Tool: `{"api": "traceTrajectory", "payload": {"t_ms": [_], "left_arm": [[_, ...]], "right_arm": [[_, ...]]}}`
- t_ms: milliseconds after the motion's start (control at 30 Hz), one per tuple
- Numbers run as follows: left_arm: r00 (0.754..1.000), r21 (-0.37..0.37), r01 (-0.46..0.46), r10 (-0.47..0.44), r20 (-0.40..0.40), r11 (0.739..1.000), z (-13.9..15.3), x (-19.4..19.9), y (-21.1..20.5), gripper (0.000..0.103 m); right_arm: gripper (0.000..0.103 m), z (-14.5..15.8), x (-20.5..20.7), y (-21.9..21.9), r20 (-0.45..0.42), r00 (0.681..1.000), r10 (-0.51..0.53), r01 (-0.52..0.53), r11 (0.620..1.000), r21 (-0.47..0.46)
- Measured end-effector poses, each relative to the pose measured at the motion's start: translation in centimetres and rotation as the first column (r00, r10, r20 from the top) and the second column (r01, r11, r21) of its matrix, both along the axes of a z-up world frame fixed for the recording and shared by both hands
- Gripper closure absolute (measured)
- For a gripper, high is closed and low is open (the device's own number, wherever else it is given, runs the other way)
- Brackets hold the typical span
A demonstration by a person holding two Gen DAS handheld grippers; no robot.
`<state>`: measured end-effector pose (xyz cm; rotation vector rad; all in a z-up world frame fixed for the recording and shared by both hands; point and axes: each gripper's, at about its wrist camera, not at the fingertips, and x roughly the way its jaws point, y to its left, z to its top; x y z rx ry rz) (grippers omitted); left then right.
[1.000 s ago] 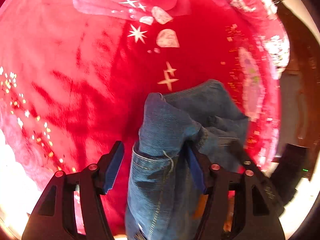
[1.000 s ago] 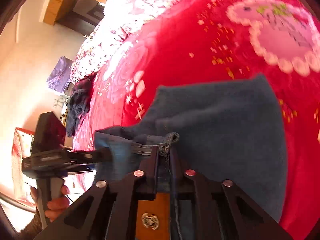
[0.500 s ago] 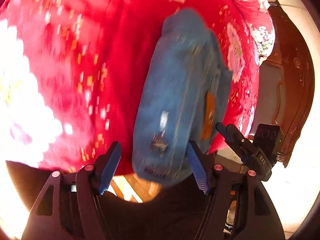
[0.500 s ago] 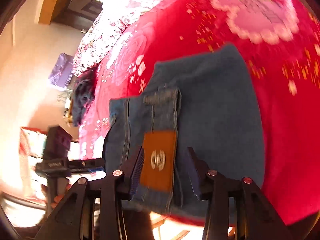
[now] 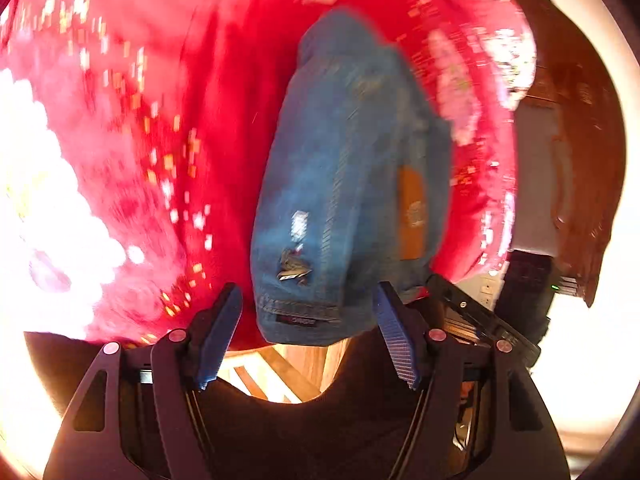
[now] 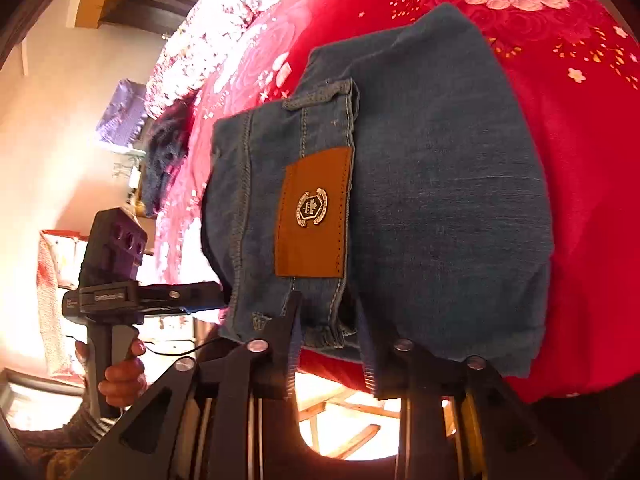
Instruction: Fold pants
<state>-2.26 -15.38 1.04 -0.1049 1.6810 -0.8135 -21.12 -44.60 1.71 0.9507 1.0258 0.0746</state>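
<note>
Lying as a compact folded bundle on the red bedspread (image 6: 580, 128), the pants (image 6: 420, 184) are seen close to the near edge of the bed, with the waistband end hanging slightly over that edge toward both tools. The long axis of the bundle is seen to run away from the grippers, up the bed, and the brown leather patch (image 6: 316, 212) is turned upward on the top layer. The right gripper (image 6: 332, 344) is held just short of the waistband end; its jaws stand roughly half apart and nothing is clamped between them, the denim only being overlapped by the finger tips in the view. The left gripper (image 5: 308, 332) is likewise held open, fairly wide, with the near hem of the pants (image 5: 344, 184) framed between its blue pads (image 5: 394, 340) but not pressed by them. In the right wrist view the left gripper (image 6: 200, 298) is seen beside the left edge of the bundle, gripped by a hand (image 6: 120, 376). Both tools are judged about equally near the waistband end, so a further fold or a smoothing pass would be started from that near edge, along the bundle's length.
</note>
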Motion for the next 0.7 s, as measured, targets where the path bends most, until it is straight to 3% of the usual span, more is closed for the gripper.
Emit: {"api": "traceTrajectory", "payload": {"t_ms": [67, 167, 200, 267, 333, 433, 533, 567, 700], "left_arm": [[0.995, -0.003, 0.033, -0.033, 0.096, 0.999, 2.5, 1.2, -0.5, 0.036], [0.966, 0.052, 0.143, -0.151, 0.209, 0.988, 4.9, 3.1, -4.6, 0.033], [0.946, 0.076, 0.205, -0.217, 0.24, 0.976, 5.5, 3.1, -6.4, 0.033], [0.883, 0.145, 0.341, -0.369, 0.288, 0.929, 6.0, 3.0, -10.1, 0.033], [0.8, 0.23, 0.469, -0.52, 0.3, 0.853, 6.0, 2.6, -13.6, 0.033], [0.651, 0.347, 0.615, -0.704, 0.284, 0.708, 4.3, 1.5, -18.7, 0.033], [0.503, 0.431, 0.703, -0.824, 0.259, 0.565, 2.9, 0.6, -22.0, 0.033], [0.472, 0.45, 0.717, -0.846, 0.249, 0.533, 2.5, 0.4, -22.8, 0.033], [0.386, 0.469, 0.772, -0.903, 0.19, 0.429, 1.3, 0.6, -25.1, 0.033]], "right_arm": [[0.043, 0.0, -0.7, -0.5, 0.018, 0.999, -0.046, 0.046, 0.999, 0.011], [0.043, -1.1, -0.4, -0.9, 0.022, 0.996, -0.09, 0.088, 0.993, 0.073], [0.043, -1.5, -0.3, -0.9, 0.02, 0.995, -0.098, 0.096, 0.992, 0.086], [0.043, -2.1, 0.0, -0.6, 0.017, 0.994, -0.109, 0.106, 0.988, 0.112], [0.043, -2.6, 0.3, -0.3, 0.021, 0.994, -0.108, 0.104, 0.985, 0.138], [0.043, -3.0, 0.7, 0.4, 0.017, 0.994, -0.108, 0.105, 0.985, 0.139], [0.043, -3.5, 0.6, 0.6, 0.018, 0.992, -0.125, 0.121, 0.98, 0.158], [0.043, -3.6, 0.4, 0.6, 0.02, 0.991, -0.13, 0.125, 0.979, 0.164], [0.043, -3.8, 0.0, 0.1, 0.024, 0.99, -0.142, 0.134, 0.971, 0.198]]}}
